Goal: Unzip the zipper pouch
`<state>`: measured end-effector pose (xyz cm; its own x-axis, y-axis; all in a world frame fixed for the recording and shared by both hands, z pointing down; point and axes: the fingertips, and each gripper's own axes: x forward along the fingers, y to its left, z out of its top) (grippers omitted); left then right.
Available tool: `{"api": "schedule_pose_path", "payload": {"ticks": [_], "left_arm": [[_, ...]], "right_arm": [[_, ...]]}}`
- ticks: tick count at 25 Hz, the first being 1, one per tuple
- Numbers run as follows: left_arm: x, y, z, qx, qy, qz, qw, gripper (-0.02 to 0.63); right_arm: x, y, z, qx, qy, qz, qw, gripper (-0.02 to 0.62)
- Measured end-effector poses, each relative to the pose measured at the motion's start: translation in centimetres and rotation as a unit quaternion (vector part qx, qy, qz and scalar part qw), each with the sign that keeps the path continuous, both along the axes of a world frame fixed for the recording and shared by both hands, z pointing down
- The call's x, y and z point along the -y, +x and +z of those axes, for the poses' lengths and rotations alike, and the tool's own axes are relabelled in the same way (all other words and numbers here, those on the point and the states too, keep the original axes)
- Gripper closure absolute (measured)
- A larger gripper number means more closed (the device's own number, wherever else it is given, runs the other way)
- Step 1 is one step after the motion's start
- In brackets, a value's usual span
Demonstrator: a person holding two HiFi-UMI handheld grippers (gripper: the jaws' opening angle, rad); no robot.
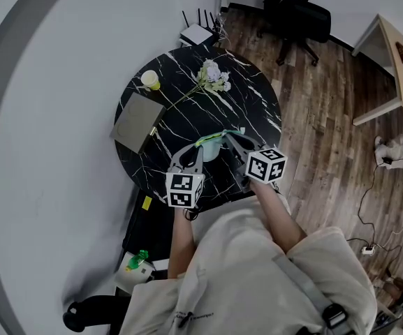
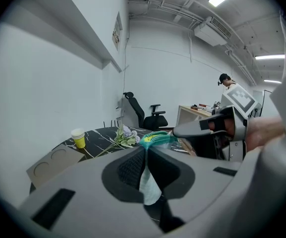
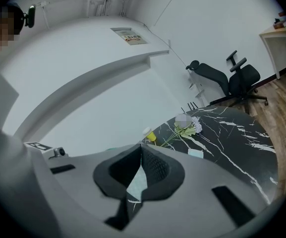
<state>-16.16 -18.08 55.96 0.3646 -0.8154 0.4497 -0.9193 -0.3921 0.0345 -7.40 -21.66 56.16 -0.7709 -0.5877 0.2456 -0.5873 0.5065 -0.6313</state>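
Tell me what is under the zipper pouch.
Only the black marble table shows beneath the pouch, which the left gripper and right gripper both pinch. The patch directly below is covered by pouch and jaws, so nothing there can be checked.

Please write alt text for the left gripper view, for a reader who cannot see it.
The left gripper has its jaws shut on the pale zipper pouch, whose green top edge shows just past them, and the right gripper is close by at the right. Behind them is a black marble table with a yellow cup and flowers.
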Motion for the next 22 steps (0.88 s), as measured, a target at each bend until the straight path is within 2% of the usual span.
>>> {"api": "schedule_pose_path", "payload": {"ticks": [12,22], "left_arm": [[0.0,0.0,-0.4,0.001,0.006,-0.001,1.0,0.571],[0.0,0.3,-0.6,0.0,0.012,0.0,0.9999,0.571]], "right_arm": [[1.5,3.8,0.6,-0.042,0.019,0.067,0.997,0.583],[2.0,6.1,1.7,-0.048,0.01,0.102,0.994,0.581]]}}
